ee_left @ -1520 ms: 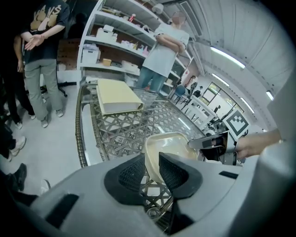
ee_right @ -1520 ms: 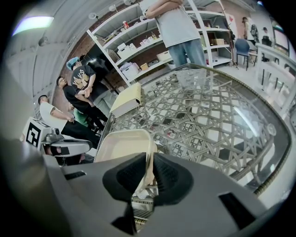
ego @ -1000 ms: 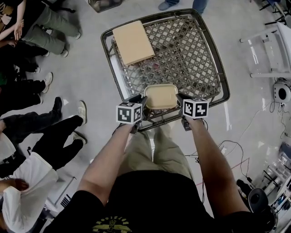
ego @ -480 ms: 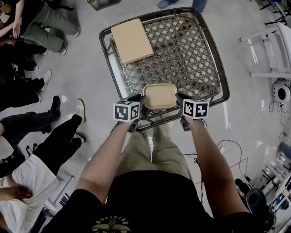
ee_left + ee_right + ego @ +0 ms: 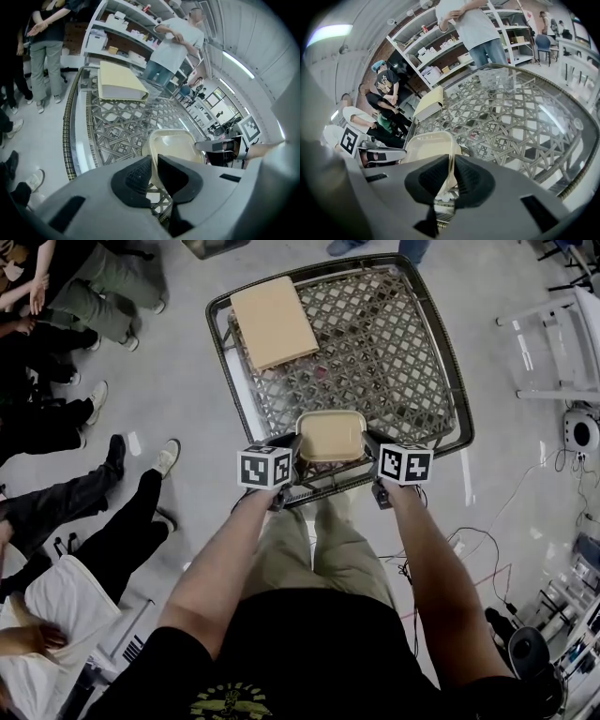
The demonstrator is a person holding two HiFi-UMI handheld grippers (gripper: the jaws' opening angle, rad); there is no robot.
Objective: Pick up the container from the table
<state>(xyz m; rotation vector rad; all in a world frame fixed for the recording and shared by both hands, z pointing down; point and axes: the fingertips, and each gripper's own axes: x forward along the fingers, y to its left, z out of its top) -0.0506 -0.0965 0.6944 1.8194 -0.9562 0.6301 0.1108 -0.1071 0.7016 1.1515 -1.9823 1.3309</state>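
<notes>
Jaws of the left gripper (image 5: 290, 443) and right gripper (image 5: 369, 441) are clenching the tan container (image 5: 331, 435) at its 9 and 3 o'clock rims, holding it near the lattice table's (image 5: 403, 343) 6 o'clock edge, barely shifted from a second ago, so lifting is seemingly just beginning.

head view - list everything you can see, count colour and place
table: one, glass top over dark woven lattice, centre
container: one, beige, table's near edge, between the two grippers
flat box: one, tan, table's far left corner
bystanders: several, dark and grey clothes, floor at left; one more at the far edge
round device: one, white, floor at right
left hand-held gripper: one, dark, shut on the container's left rim
right hand-held gripper: one, dark, shut on its right rim
</notes>
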